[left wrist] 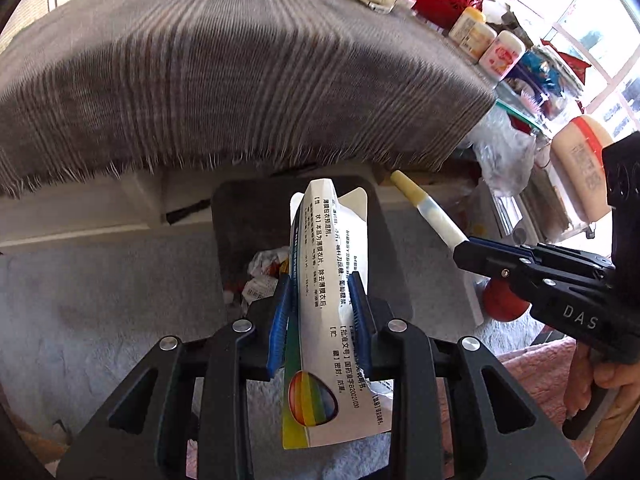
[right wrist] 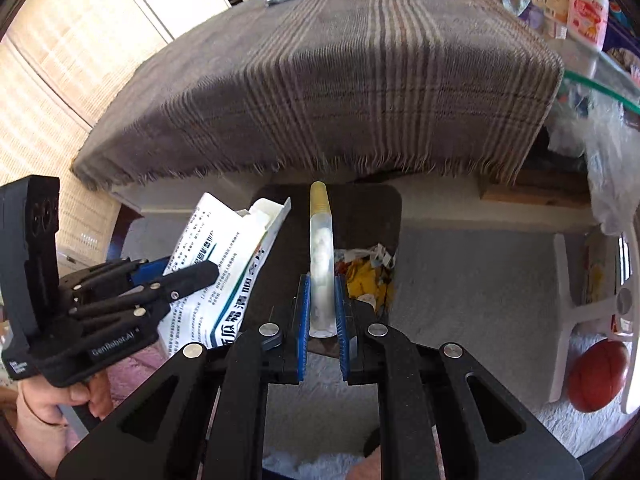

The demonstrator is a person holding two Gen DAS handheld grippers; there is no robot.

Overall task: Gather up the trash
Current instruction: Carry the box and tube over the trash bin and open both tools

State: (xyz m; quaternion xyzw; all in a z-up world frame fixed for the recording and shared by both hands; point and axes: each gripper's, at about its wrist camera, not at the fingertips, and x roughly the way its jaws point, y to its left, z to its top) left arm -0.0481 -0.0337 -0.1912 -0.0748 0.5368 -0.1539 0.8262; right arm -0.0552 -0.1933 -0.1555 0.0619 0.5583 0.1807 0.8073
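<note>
Left gripper [left wrist: 320, 296] fingers clamped on flattened white printed medicine box [left wrist: 324, 280]; right gripper [right wrist: 322, 300] pinching translucent yellow-tipped plastic tube [right wrist: 321, 264] — both over dark trash bin [right wrist: 360, 208] on floor.

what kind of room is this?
Most likely a lived-in home room: a table under a fringed grey striped cloth, toiletry bottles crowded along its edge, grey carpet, and a dark trash bin below.

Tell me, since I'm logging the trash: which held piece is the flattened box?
The left gripper holds it: a crushed white medicine box with printed text and a rainbow logo. The right gripper holds a slim translucent tube with a yellow cap instead.
</note>
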